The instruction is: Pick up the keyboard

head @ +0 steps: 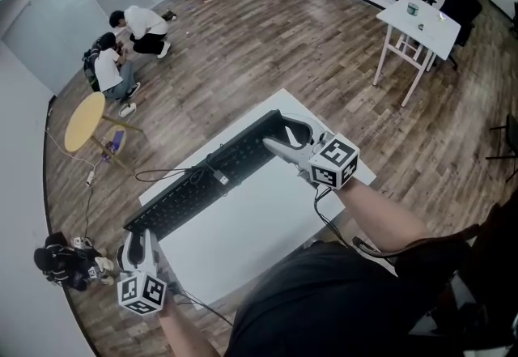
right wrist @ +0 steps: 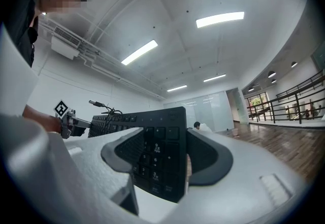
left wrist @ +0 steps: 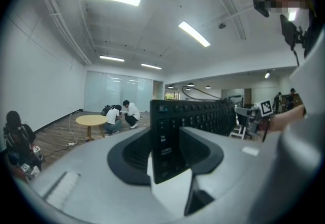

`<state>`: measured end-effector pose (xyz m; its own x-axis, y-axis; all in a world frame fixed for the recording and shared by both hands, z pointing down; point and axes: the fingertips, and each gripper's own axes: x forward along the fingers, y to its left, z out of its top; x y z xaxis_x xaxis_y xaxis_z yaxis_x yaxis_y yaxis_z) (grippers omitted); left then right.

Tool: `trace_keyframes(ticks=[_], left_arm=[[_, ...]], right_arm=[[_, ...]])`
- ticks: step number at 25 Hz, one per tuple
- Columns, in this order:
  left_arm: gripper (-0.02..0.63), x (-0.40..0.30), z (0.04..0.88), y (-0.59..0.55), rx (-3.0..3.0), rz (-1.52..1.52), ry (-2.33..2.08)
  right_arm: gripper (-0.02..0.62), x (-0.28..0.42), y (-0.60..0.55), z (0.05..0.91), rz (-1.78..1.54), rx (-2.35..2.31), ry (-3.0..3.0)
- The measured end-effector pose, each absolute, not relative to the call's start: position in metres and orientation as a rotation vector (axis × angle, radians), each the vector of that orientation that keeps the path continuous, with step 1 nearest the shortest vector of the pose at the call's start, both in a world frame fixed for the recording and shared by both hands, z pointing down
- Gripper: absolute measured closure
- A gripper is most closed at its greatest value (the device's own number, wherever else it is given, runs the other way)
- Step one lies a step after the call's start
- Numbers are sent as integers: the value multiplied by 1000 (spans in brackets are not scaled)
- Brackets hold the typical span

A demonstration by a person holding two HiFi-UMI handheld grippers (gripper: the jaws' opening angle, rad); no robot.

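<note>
Only the head view shows the white table [head: 267, 226], with 1 black keyboard [head: 212, 177] over its far half. The 2 gripper views show the grips: the left gripper [left wrist: 170, 152] and the right gripper [right wrist: 162, 162] each clamp 1 keyboard end between part-spread jaws.

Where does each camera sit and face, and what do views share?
Head view: on the person's head, steeply down at table, keyboard, left gripper, right gripper, right forearm.
Left gripper view: on that gripper, along the keyboard toward the other; own jaws show.
Right gripper view: the mirror, own jaws too.
All share the keyboard.
</note>
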<state>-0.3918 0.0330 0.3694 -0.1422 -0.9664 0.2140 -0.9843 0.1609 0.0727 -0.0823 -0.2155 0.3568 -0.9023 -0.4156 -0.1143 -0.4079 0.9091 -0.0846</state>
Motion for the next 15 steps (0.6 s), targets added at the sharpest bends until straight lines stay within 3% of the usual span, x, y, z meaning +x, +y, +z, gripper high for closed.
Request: trace_keyframes(ticks=[15], left_arm=[[433,-395,371,27,1934,120,-2206]], right_arm=[[337,-81,-216,358,-74,-667,2932]])
